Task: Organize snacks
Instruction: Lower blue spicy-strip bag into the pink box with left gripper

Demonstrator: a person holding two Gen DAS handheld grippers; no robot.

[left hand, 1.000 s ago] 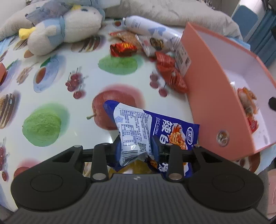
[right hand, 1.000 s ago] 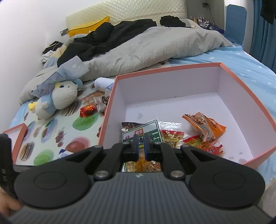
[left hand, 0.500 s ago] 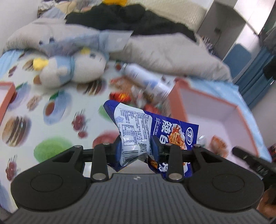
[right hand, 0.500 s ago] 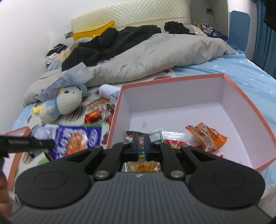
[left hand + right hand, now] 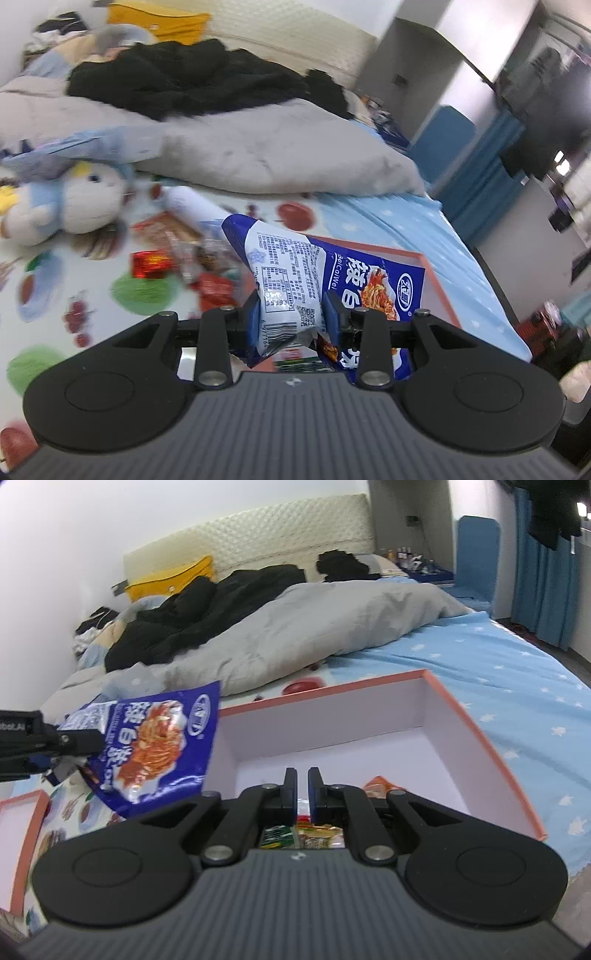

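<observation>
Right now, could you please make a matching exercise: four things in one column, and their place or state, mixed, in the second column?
Things:
1. blue snack bag
2. right gripper
3. plush toy
4. orange snack packet

Place or state:
A. lying inside the pink box
B. shut, nothing between the jaws
C. held in the left gripper
D. lying on the fruit-print sheet

Pairs: 1-C, 2-B, 3-D, 4-A

Snacks on the bed, beside and in the box
Left gripper holds the packet up left of the box; loose snacks, seemingly, lie farther left.
</observation>
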